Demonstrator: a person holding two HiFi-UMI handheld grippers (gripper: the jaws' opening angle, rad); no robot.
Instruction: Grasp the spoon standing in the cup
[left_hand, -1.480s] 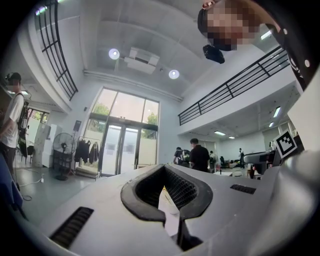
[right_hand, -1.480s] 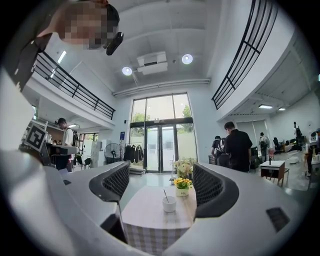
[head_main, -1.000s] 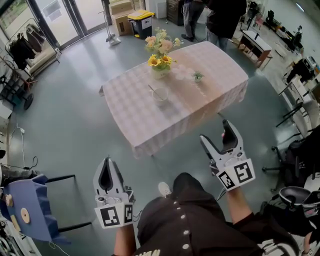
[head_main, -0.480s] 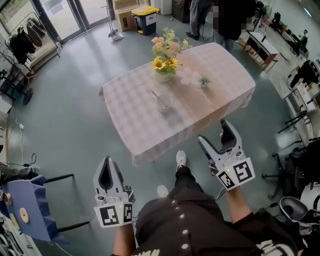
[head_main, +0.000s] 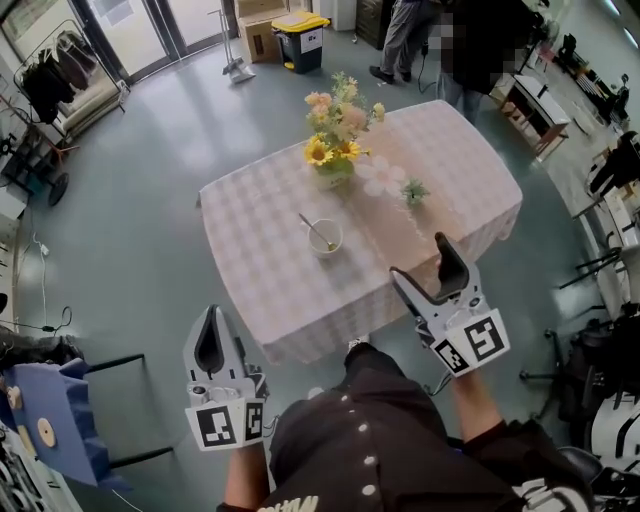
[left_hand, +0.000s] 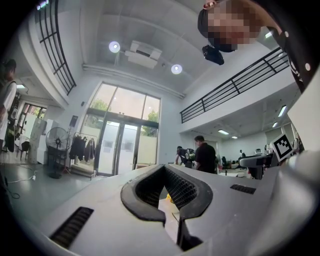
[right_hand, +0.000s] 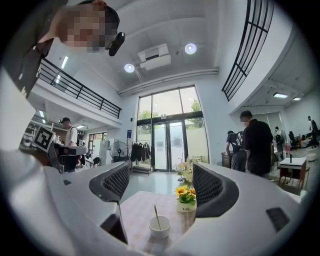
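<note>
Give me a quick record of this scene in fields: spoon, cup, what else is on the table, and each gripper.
spoon: leaning in the cup, not grasped
cup: white, near the middle of the table
table: pink checked cloth
also on table: flower vase, small plant
left gripper: jaws together, empty, short of the table
right gripper: jaws apart, empty, aimed at the cup, short of it

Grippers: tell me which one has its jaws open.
The right gripper: its jaws stand wide apart, framing the cup and spoon ahead. The left gripper is shut, jaw tips touching, nothing between them.
</note>
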